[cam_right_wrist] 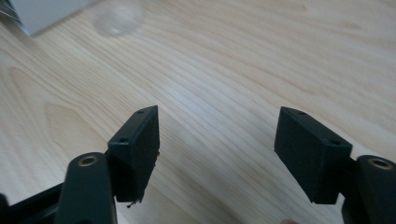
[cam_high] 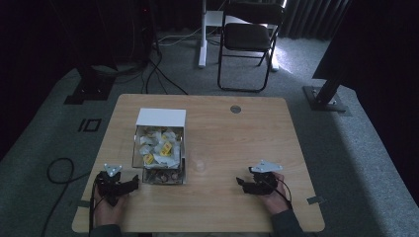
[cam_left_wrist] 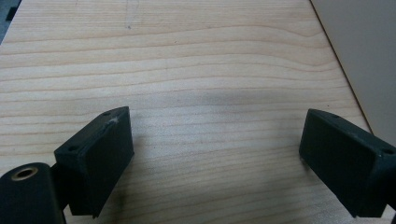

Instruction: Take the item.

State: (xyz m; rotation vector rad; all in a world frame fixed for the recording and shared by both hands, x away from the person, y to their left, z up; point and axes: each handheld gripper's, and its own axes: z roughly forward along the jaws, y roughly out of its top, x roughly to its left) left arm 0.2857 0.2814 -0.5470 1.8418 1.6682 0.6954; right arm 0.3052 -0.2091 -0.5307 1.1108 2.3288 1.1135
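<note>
A clear box (cam_high: 159, 148) with a white lid stands left of centre on the wooden table (cam_high: 237, 138); it holds several white and yellow packets above and brown pieces in its lower front part. A small clear cup (cam_high: 199, 165) stands just right of it and shows blurred in the right gripper view (cam_right_wrist: 116, 18). My left gripper (cam_high: 135, 181) rests near the front left, pointing at the box's front corner, open and empty (cam_left_wrist: 215, 135). My right gripper (cam_high: 239, 182) lies at the front right, pointing left, open and empty (cam_right_wrist: 217, 133).
A round grey cable port (cam_high: 235, 109) sits near the table's far edge. A folding chair (cam_high: 249, 37) and stand bases are on the carpet beyond. A cable loops on the floor at the left (cam_high: 59, 170). The box's pale wall (cam_left_wrist: 364, 56) shows at the right.
</note>
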